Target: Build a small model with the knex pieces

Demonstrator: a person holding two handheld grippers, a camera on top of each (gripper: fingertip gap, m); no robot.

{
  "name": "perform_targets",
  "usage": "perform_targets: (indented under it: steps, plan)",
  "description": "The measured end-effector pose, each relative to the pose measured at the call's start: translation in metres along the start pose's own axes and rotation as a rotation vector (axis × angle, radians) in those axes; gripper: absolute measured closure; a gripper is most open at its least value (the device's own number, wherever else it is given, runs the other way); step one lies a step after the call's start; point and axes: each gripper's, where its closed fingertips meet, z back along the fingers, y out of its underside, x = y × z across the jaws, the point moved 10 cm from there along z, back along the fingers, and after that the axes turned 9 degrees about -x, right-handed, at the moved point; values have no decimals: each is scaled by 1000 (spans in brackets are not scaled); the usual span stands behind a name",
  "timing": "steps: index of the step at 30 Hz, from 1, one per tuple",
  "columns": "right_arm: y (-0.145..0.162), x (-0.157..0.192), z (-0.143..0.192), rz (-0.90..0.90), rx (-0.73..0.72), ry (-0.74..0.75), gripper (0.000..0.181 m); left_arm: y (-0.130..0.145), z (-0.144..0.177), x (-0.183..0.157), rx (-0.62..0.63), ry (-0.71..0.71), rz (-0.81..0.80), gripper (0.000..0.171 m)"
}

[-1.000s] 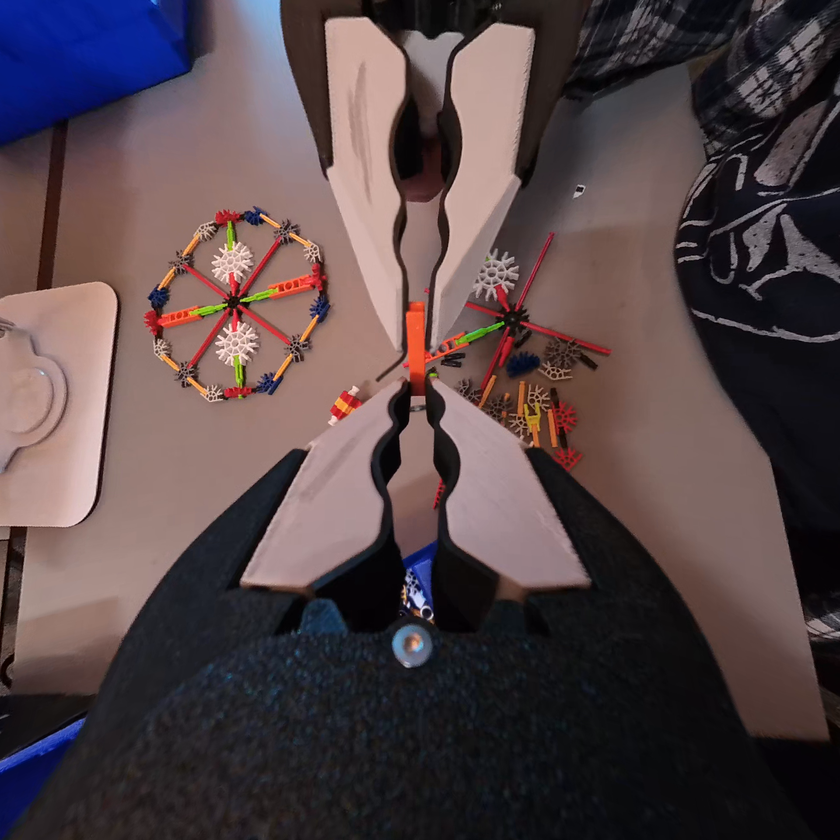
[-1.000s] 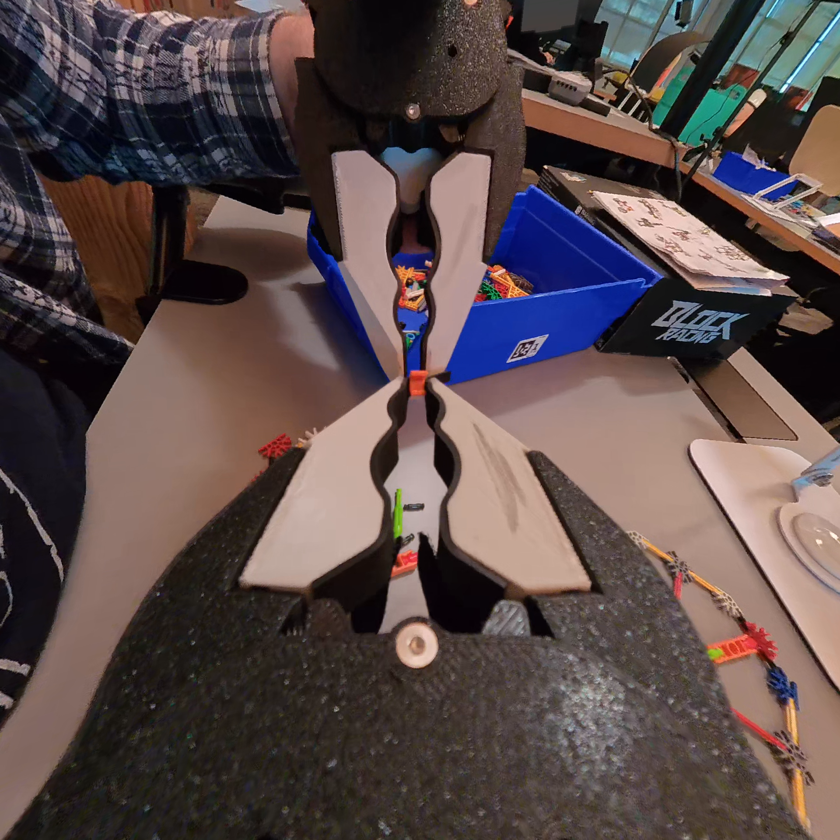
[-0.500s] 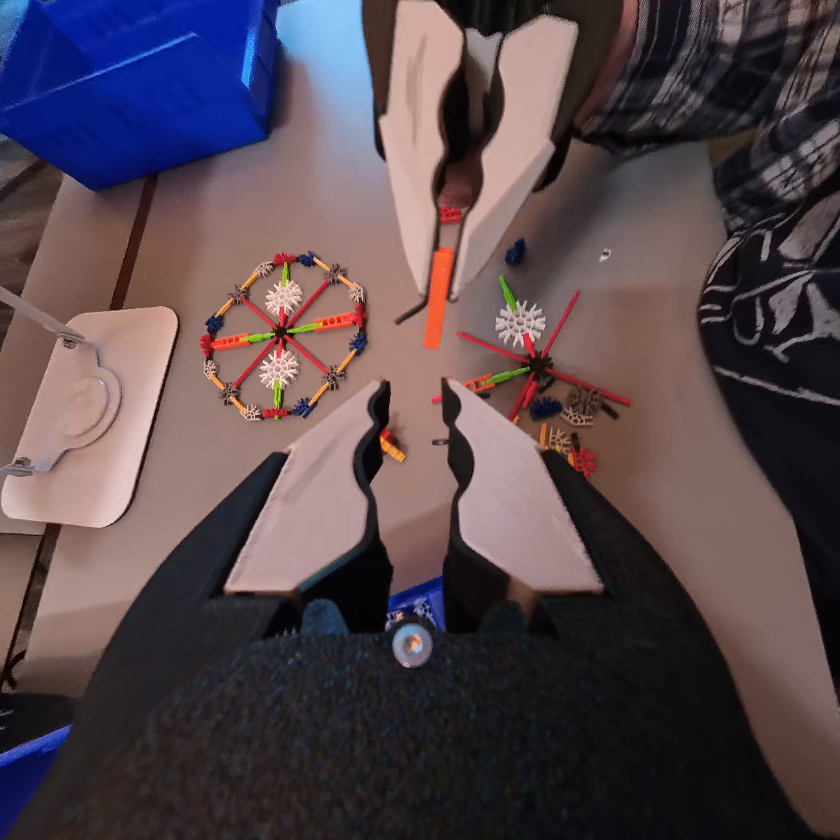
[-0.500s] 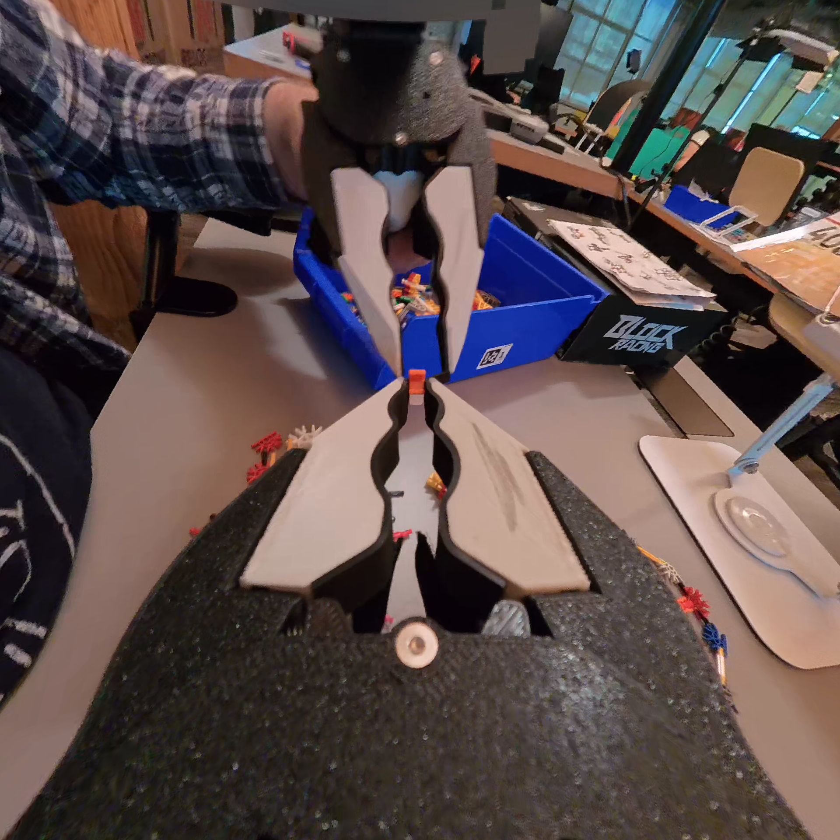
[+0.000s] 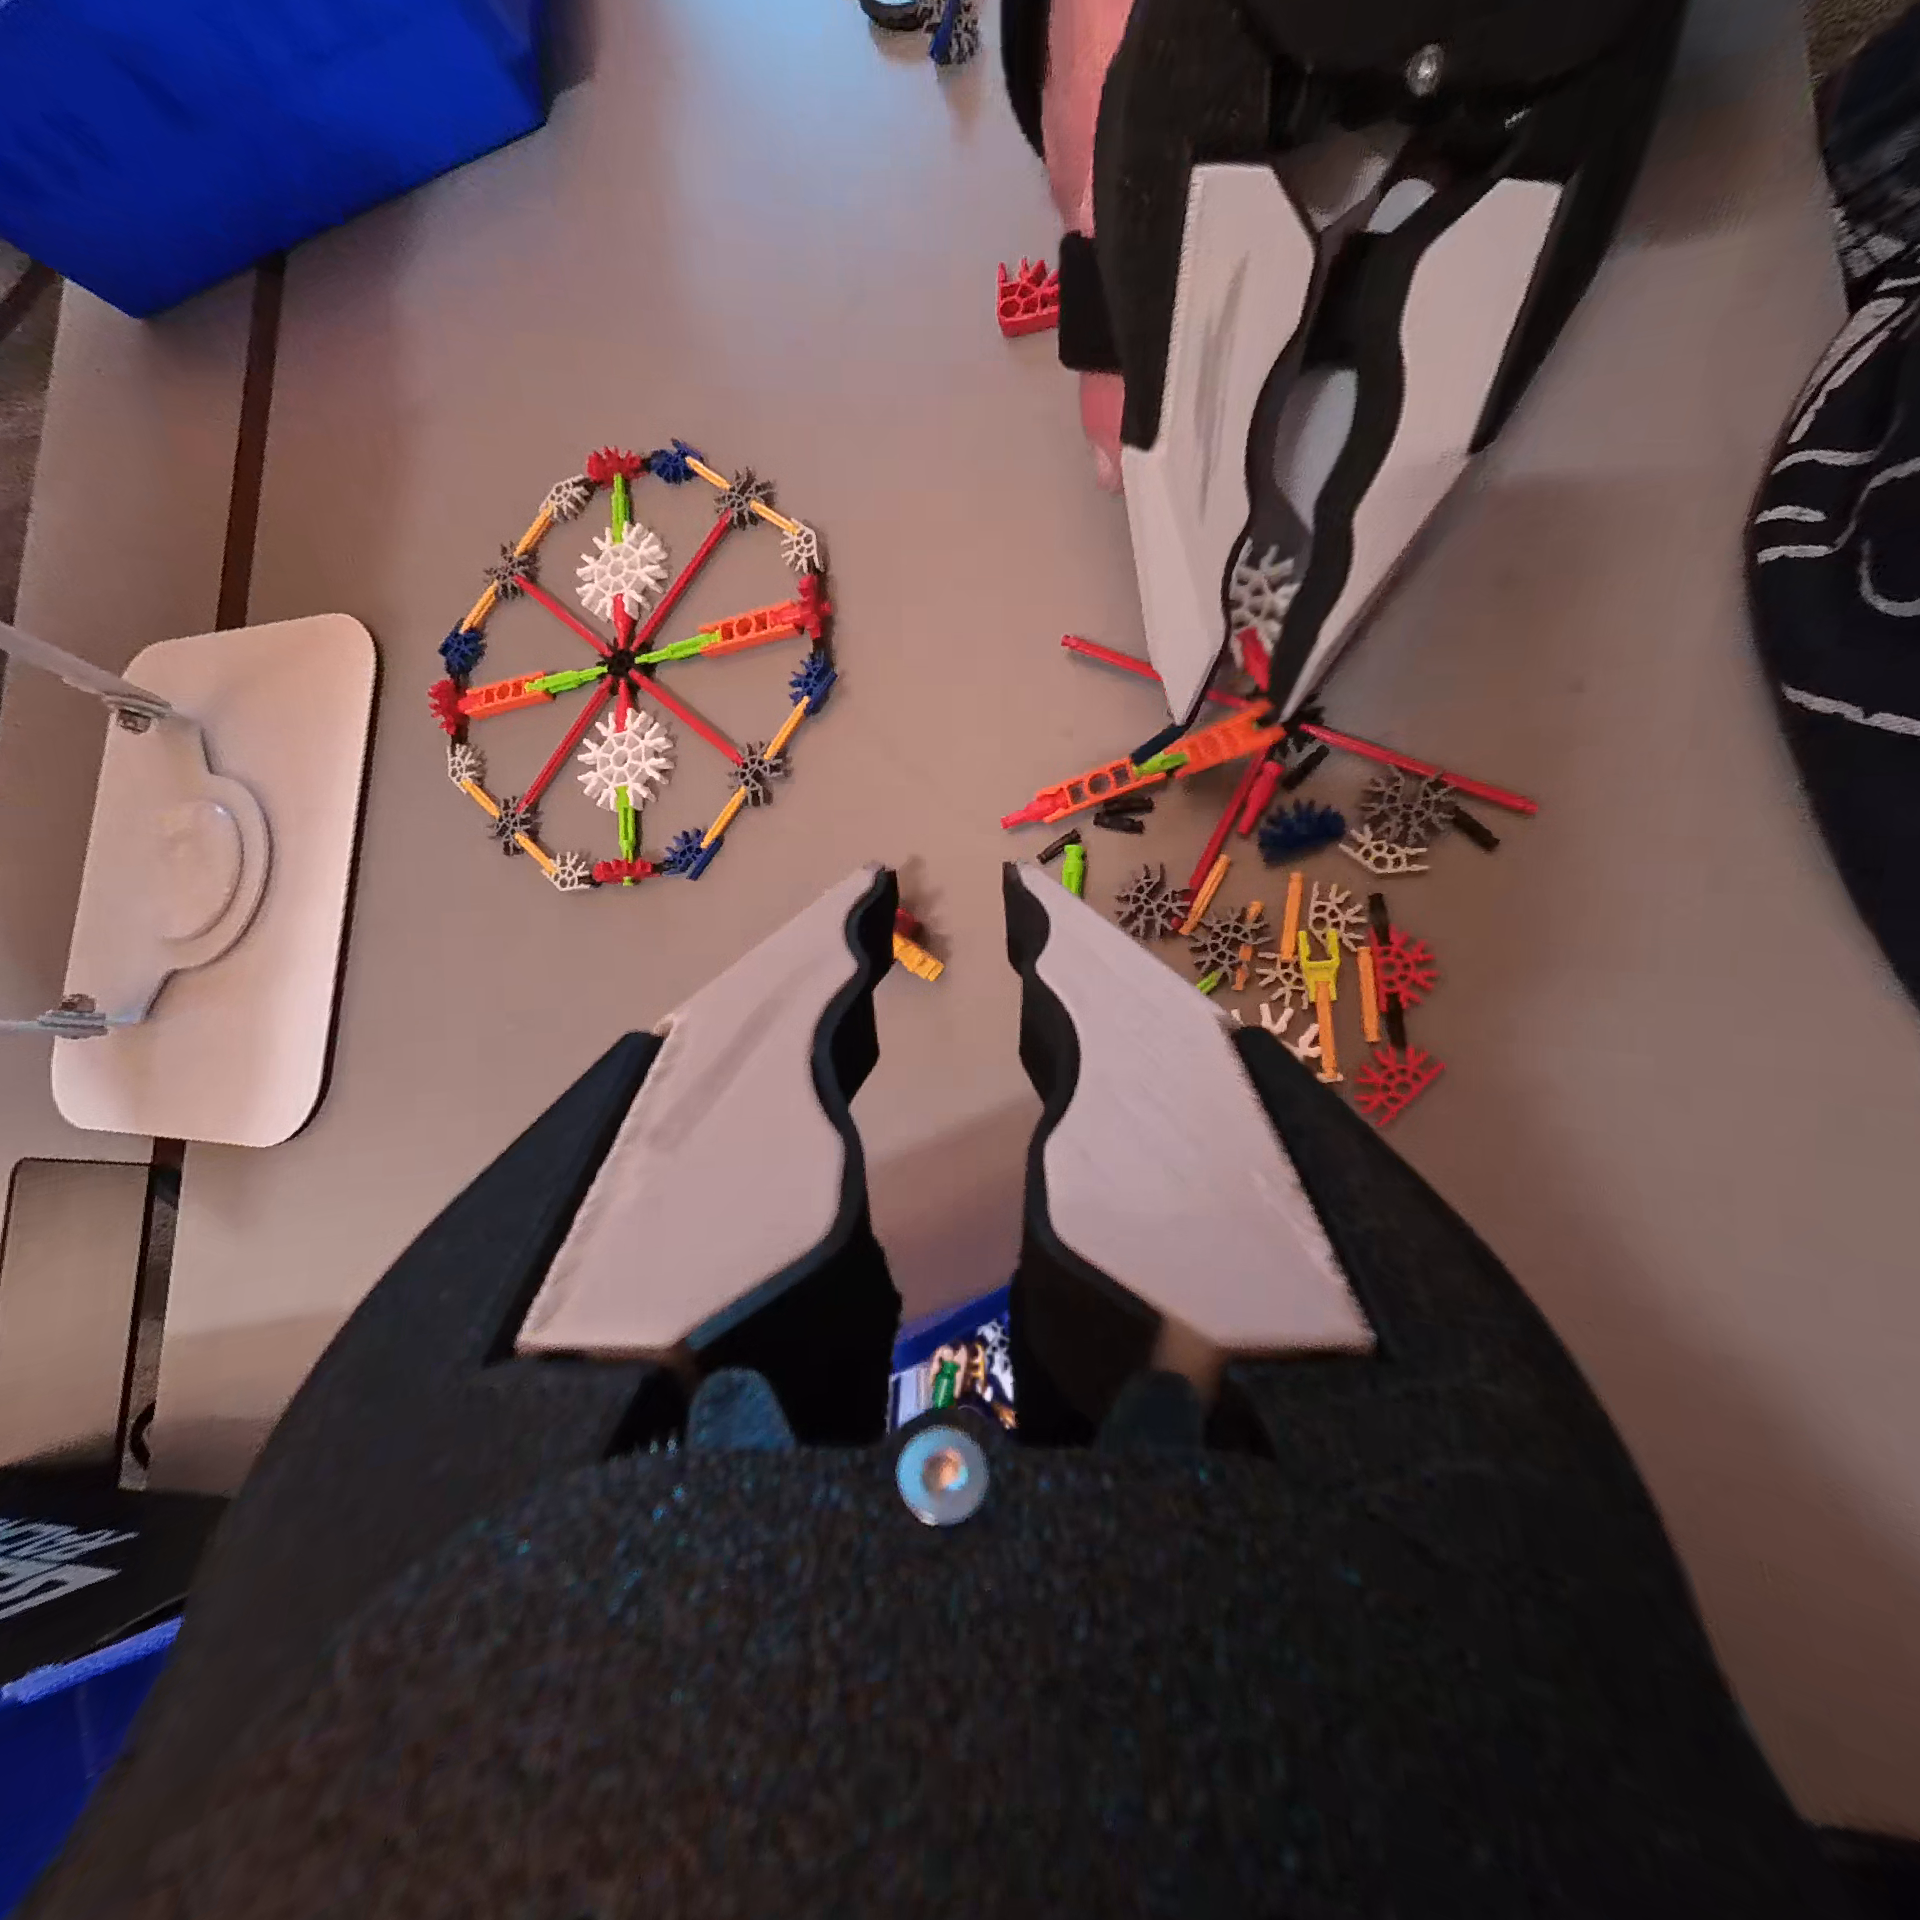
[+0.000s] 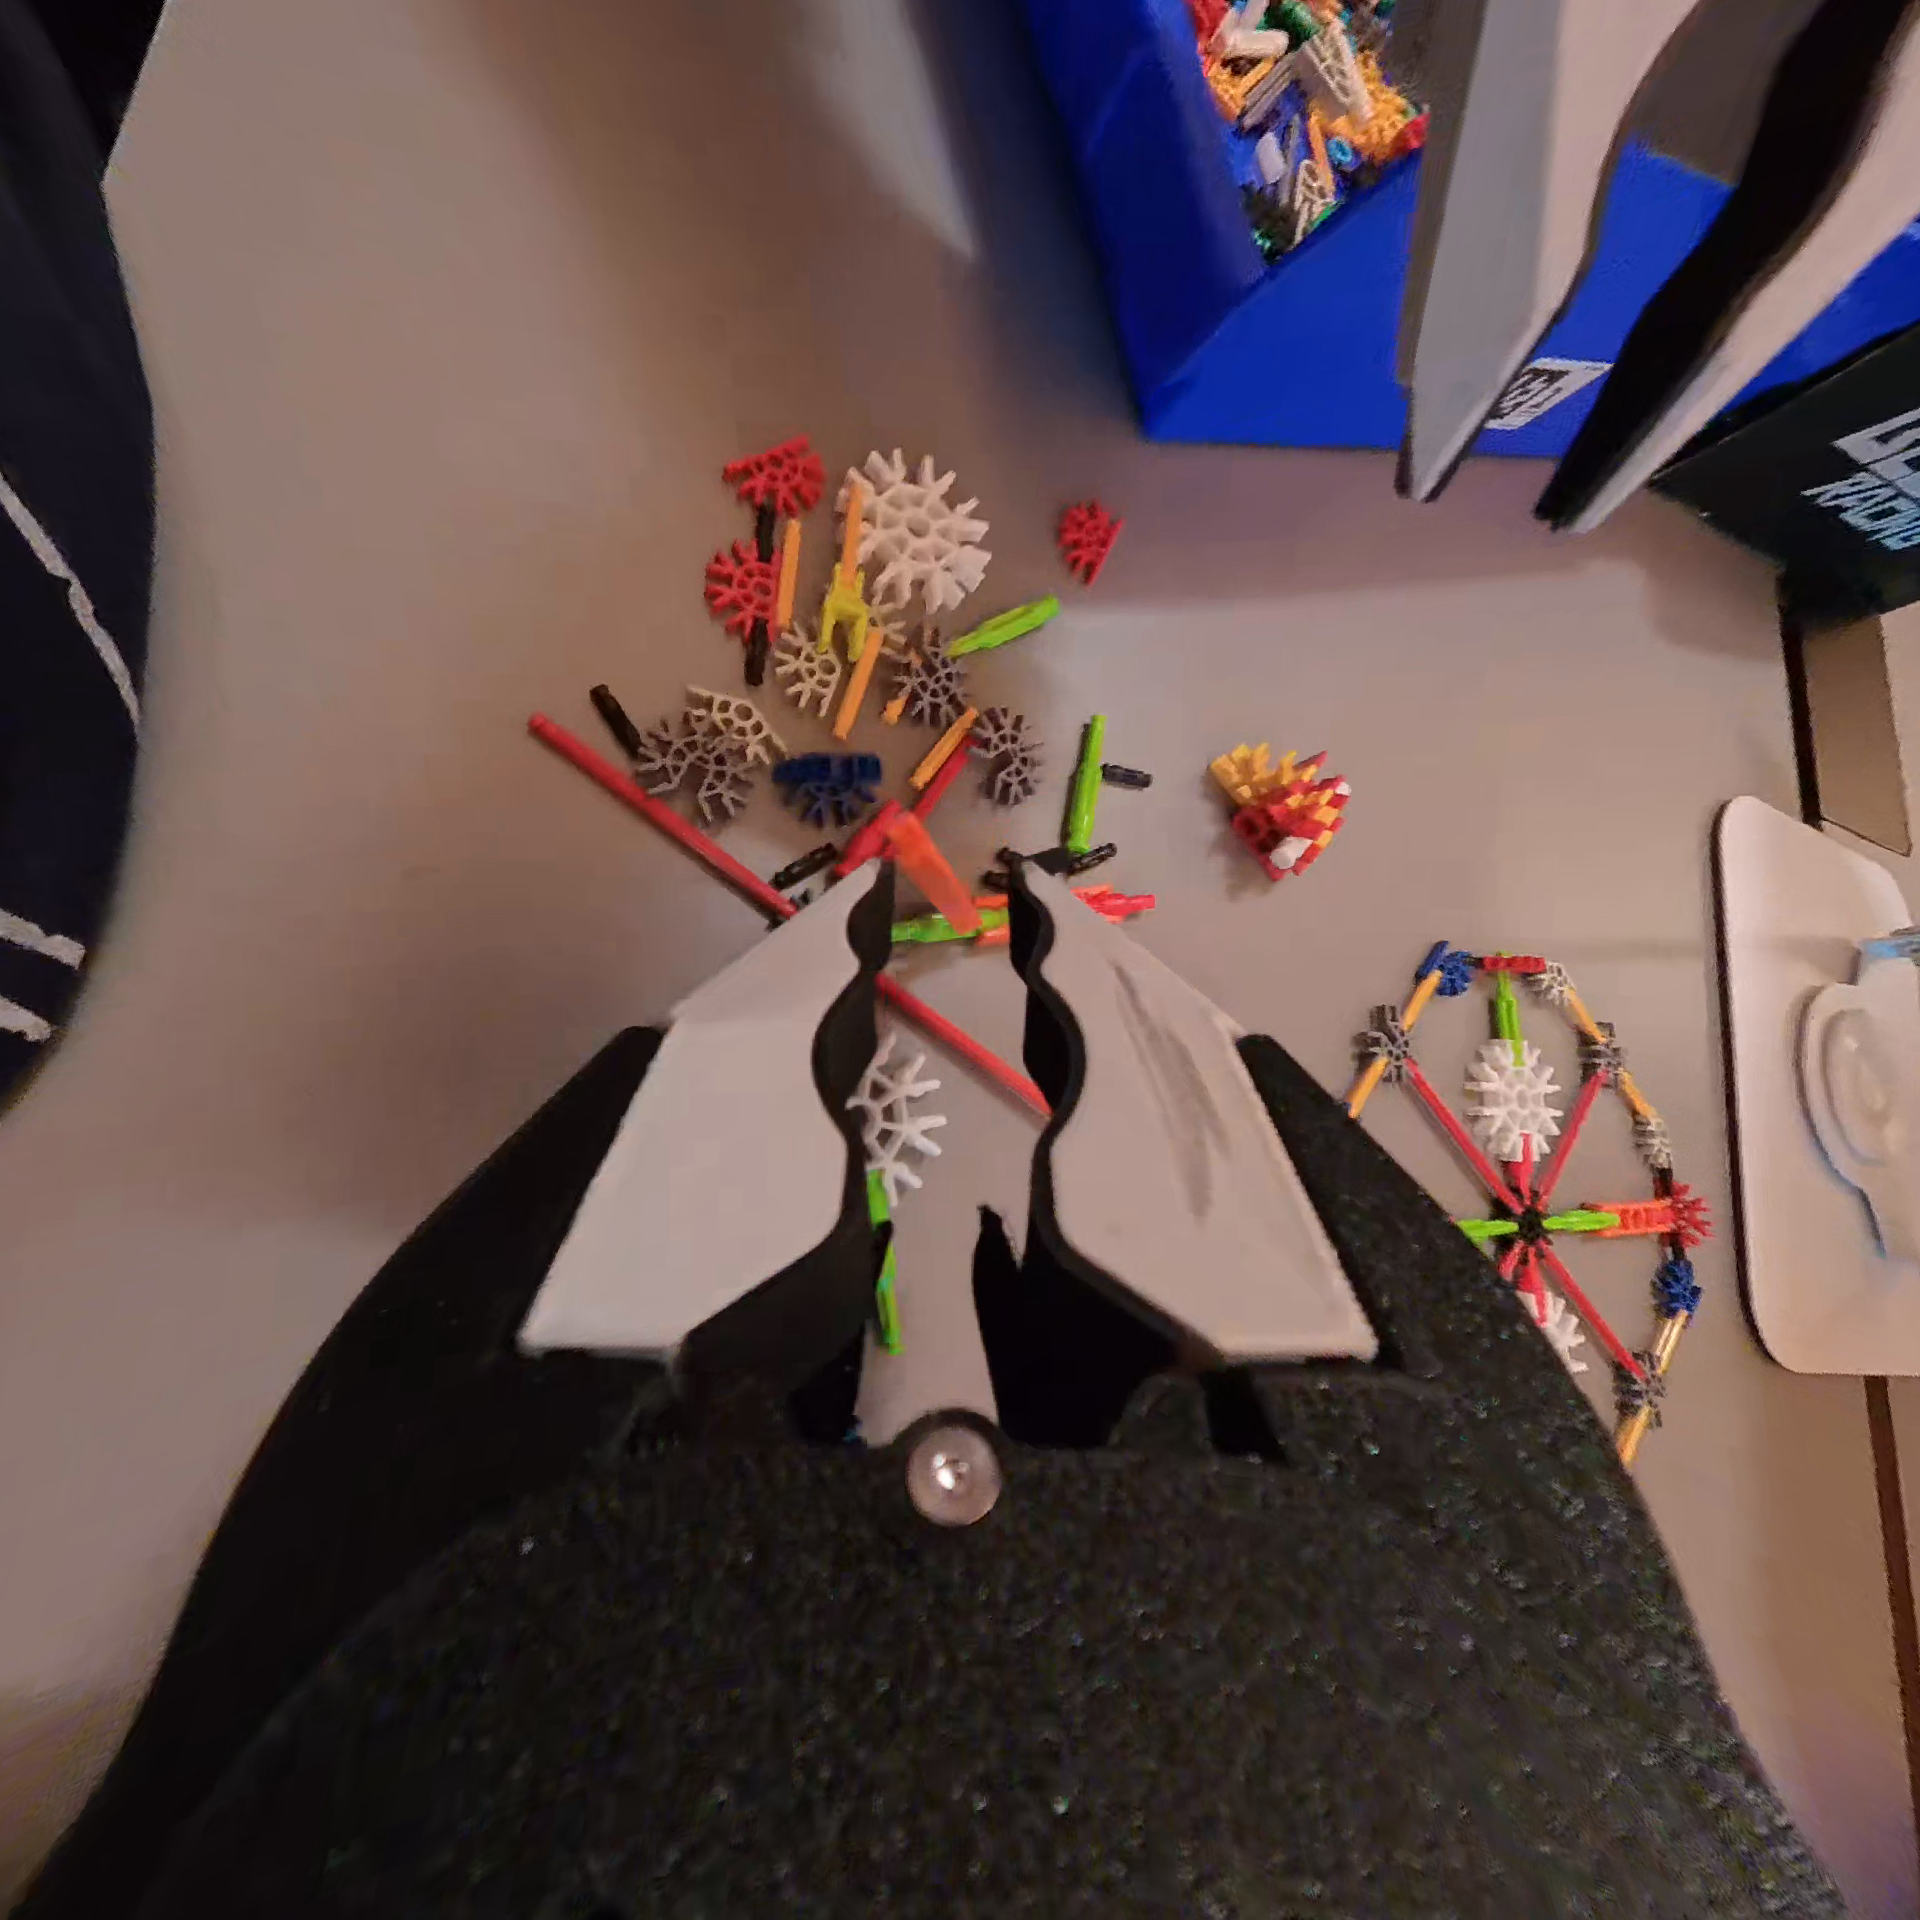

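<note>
Right wrist view looks down on the right gripper (image 6: 945,883), its tongs a little apart, with an orange rod piece (image 6: 935,871) lying slanted in the gap at the fingertips; whether either tip touches it cannot be told. The rod sits on a half-built spoke assembly (image 6: 961,1044) of red rods, a green rod and a white snowflake connector, seen between the fingers. Just beyond the tips lies a loose pile of construction pieces (image 6: 842,634): red, grey, blue and white connectors with orange, green and black rods. To the right of the pile is a small red and yellow cluster (image 6: 1283,810), apart from the rest. Farther right, near the gripper's body, lies a finished wheel (image 6: 1527,1174) with red spokes and white connectors, and beyond it a white base plate (image 6: 1787,1081). At the far side stands a blue bin (image 6: 1247,343) full of mixed pieces, with a black box (image 6: 1829,488) beside it.

In the left wrist view the left gripper (image 5: 940,888) hovers above the grey table (image 5: 831,312) with its tongs apart and nothing between them; a small red and yellow piece (image 5: 916,951) lies just beside its left tip. The right gripper (image 5: 1252,701) shows at far right, tips down on the orange rod piece (image 5: 1210,743) at the hub of the spoke assembly (image 5: 1288,748). The wheel (image 5: 629,665) lies to the left, well apart from both grippers.
</note>
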Motion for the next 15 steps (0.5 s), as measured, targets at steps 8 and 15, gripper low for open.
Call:
perform_targets:
  steps: [8,15]
  plan:
    - [-8,-22,18,-111,-150,126,157,-7,6,2,-74,-15,33,150]
    - [-26,-48,40,-333,-555,222,155,-23,7,-1,-213,-77,37,153]
